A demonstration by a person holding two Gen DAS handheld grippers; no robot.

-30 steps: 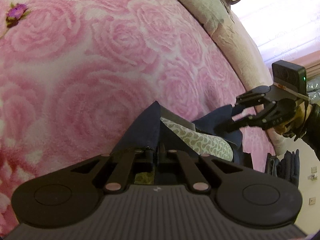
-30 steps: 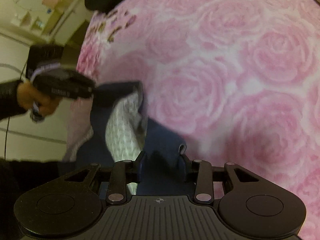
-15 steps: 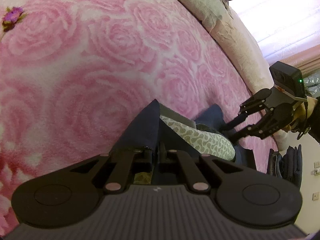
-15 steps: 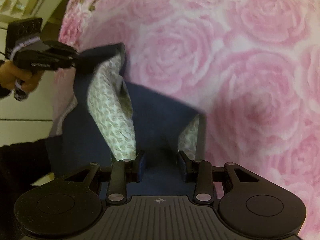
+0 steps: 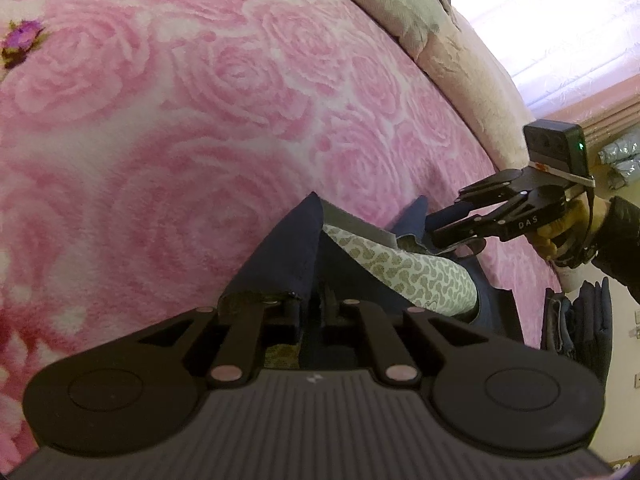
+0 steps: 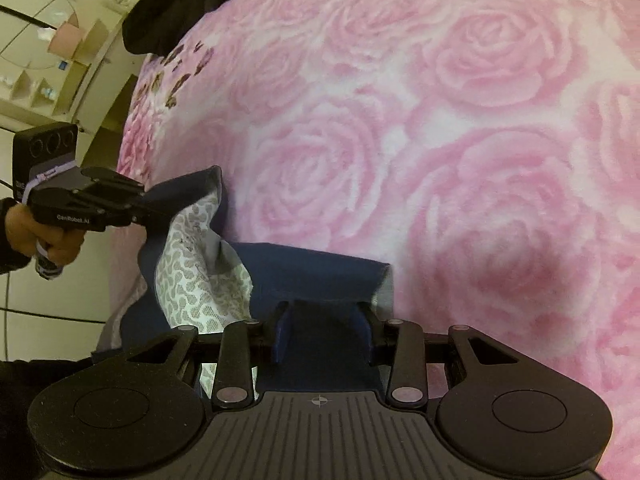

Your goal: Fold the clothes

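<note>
A navy garment [image 5: 280,256] with a white-and-green patterned lining [image 5: 416,272] lies bunched on the pink rose blanket [image 5: 160,120]. My left gripper [image 5: 312,308] pinches a raised navy fold; its jaws are opening, with the cloth still between them. The right wrist view shows that left gripper [image 6: 154,216] lifting a corner, with the lining [image 6: 200,272] hanging below it. My right gripper [image 6: 324,320] stands open over the flat navy cloth [image 6: 320,276], fingers apart. From the left wrist view, the right gripper [image 5: 448,220] points at the garment's far edge.
A beige padded bed edge [image 5: 460,60] borders the blanket at the far right. Folded dark clothes [image 5: 576,320] sit beyond the bed's corner. A dark heap of clothing [image 6: 168,8] lies at the blanket's far left corner, with wall shelves [image 6: 40,60] behind it.
My right gripper has sunk and rolled a little, and the navy cloth in front of it now lies flatter on the blanket. The left gripper has stayed put on its fold.
</note>
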